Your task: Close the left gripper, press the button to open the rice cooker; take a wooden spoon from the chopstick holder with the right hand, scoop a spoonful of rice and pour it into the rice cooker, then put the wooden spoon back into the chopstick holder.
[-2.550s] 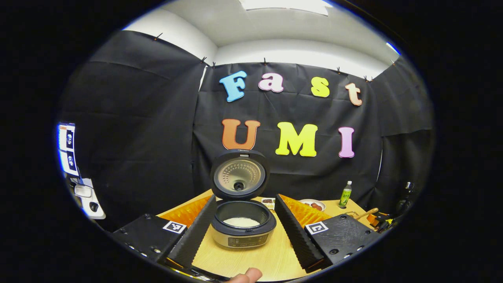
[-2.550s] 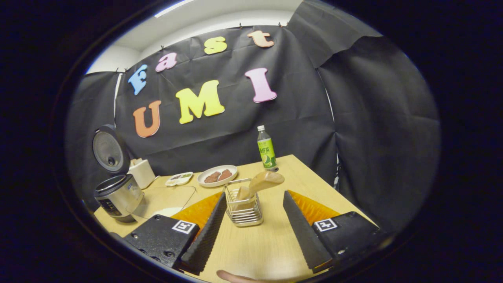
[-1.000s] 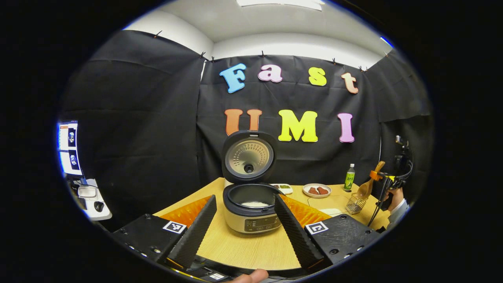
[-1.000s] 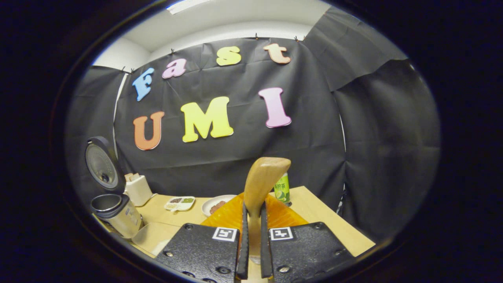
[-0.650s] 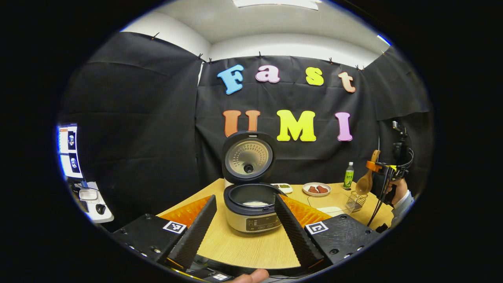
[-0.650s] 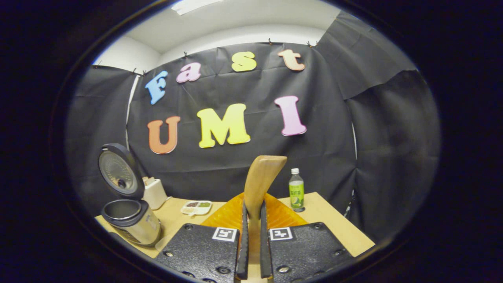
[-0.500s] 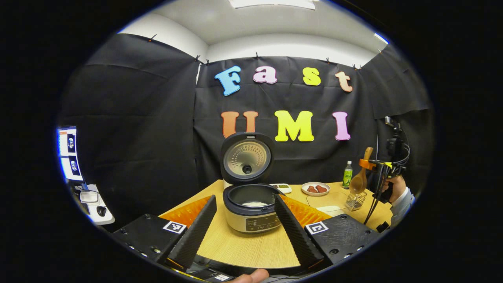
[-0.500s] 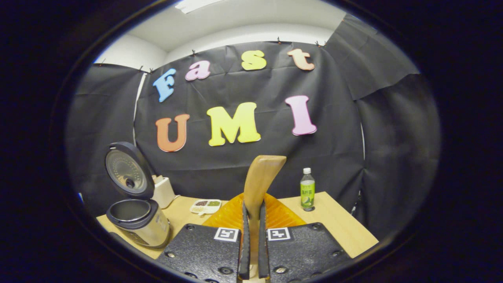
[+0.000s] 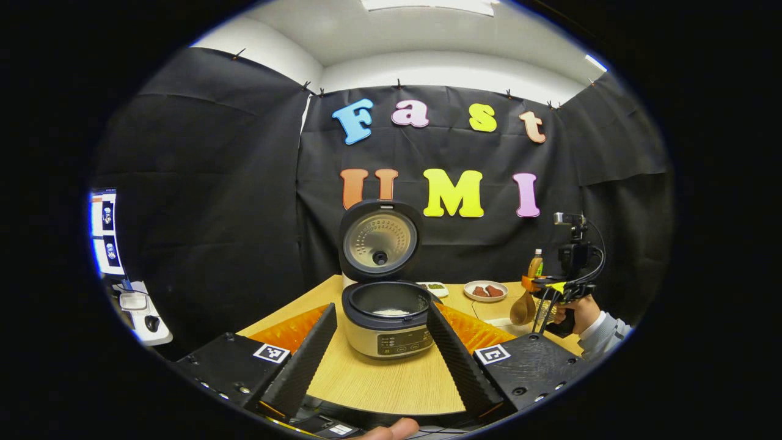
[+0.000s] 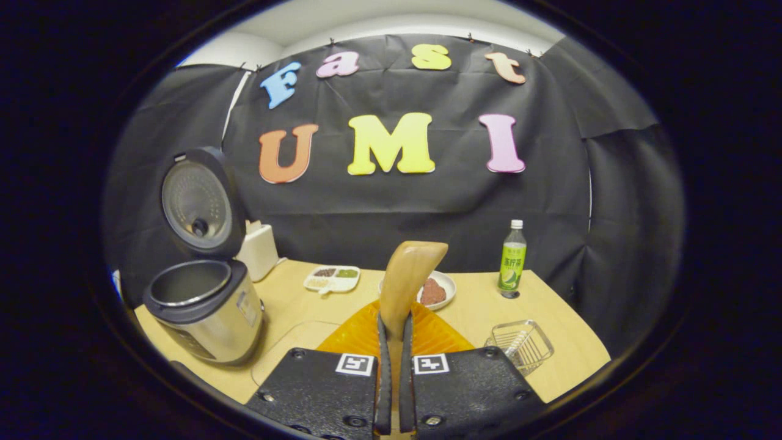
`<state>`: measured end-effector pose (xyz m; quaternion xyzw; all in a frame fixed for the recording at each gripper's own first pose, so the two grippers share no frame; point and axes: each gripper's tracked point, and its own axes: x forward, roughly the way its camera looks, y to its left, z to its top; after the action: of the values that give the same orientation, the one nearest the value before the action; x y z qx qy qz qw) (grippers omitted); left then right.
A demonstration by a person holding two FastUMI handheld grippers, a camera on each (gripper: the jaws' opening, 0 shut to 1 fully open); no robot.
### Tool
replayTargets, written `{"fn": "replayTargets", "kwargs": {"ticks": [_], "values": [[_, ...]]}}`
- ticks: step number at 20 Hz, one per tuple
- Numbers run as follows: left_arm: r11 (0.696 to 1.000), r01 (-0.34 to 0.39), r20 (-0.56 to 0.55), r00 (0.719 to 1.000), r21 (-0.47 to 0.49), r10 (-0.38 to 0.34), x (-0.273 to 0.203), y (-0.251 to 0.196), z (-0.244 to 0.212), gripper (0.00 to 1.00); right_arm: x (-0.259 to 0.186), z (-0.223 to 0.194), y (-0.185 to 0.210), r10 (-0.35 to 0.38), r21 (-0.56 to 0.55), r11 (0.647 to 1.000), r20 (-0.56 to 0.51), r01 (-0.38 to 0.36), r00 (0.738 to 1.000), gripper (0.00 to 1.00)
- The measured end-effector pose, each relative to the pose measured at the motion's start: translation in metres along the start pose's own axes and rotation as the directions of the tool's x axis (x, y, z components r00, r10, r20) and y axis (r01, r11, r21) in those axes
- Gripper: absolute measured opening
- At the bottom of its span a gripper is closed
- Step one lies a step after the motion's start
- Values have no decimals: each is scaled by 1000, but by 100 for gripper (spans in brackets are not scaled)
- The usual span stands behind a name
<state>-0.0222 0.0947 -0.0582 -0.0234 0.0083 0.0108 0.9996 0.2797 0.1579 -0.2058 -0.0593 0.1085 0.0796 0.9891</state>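
The rice cooker (image 9: 386, 333) stands on the wooden table (image 9: 391, 385) with its lid (image 9: 379, 239) raised and white rice low in the pot. My left gripper (image 9: 382, 307) is open, one finger on each side of the cooker and short of it. My right gripper (image 10: 393, 321) is shut on the handle of the wooden spoon (image 10: 408, 275), which stands up between its fingers. In the left gripper view a hand holds that right gripper (image 9: 550, 288) above the table's right side, with the spoon's bowl (image 9: 522, 307) hanging low. The wire chopstick holder (image 10: 521, 343) stands to the right.
A clear shallow container (image 10: 296, 345) lies between the cooker (image 10: 204, 311) and the spoon. At the back stand a plate of meat (image 10: 437, 292), a small divided tray (image 10: 333, 278), a green bottle (image 10: 512, 260) and a white box (image 10: 259, 247). A monitor (image 9: 105, 229) is far left.
My right gripper shut on the spoon, lifted it out of the wire holder, then swung left and down toward the table. The left gripper stayed open before the cooker.
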Motion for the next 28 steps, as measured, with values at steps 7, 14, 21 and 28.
{"fn": "replayTargets", "kwargs": {"ticks": [7, 14, 21, 28], "values": [[1000, 16, -25, 1000, -13, -16, 4, 0, -14, 95, 0, -32, -3, -34, -144, 989, -49, 27, 998, 10], [1000, 15, -42, 999, -16, -16, 6, 2, -20, 95, -14, -51, 21, 13, 20, 1000, -119, -11, 993, 10], [1000, 1, -38, 999, 14, -1, 9, 4, -21, 95, -8, -51, 62, 161, 295, 948, -120, -119, 980, 10], [1000, 11, -33, 999, 2, -11, 10, 1, -19, 95, 5, -57, 41, 255, 645, 755, -119, -121, 960, 11]]}}
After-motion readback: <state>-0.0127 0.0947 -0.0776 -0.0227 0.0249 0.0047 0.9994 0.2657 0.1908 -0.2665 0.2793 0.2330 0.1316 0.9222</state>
